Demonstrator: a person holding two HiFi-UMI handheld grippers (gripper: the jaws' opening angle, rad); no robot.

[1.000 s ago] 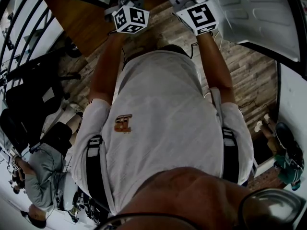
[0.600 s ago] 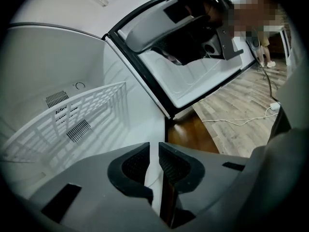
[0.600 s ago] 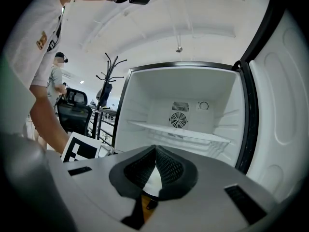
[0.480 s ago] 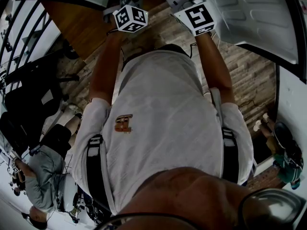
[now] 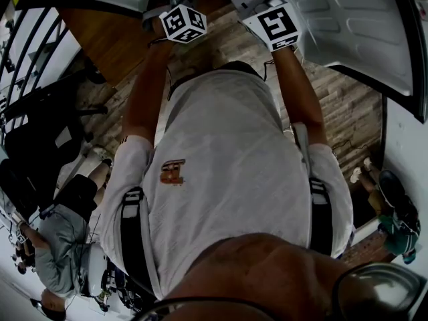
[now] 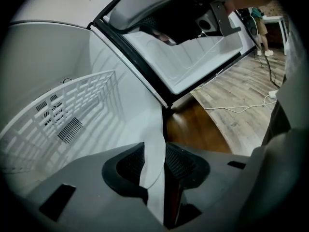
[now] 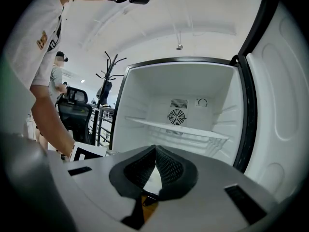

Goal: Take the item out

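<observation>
In the left gripper view my left gripper point(image 6: 155, 151) is open; its jaws have just been opening and nothing sits between the pads. It points down at the white inner wall of a fridge compartment, beside a white wire basket point(image 6: 63, 110). My right gripper point(image 7: 155, 149) is shut with its tips touching and holds nothing. It faces the open upper compartment, where a white shelf point(image 7: 176, 128) and a round fan vent point(image 7: 176, 116) show. No loose item shows in either compartment. The head view gives only the two marker cubes, left point(image 5: 182, 23) and right point(image 5: 276, 25); the jaws are hidden there.
The open fridge door point(image 7: 285, 105) stands at the right, its inner side point(image 6: 193, 57) over wooden floor point(image 6: 241, 124) with a white cable point(image 6: 236, 110). Left of the fridge are railings, an office chair point(image 7: 75, 112), a coat rack point(image 7: 110, 76) and a bystander point(image 7: 57, 81).
The left marker cube has rolled a little and shifted slightly up the picture. The right marker cube has stayed in place.
</observation>
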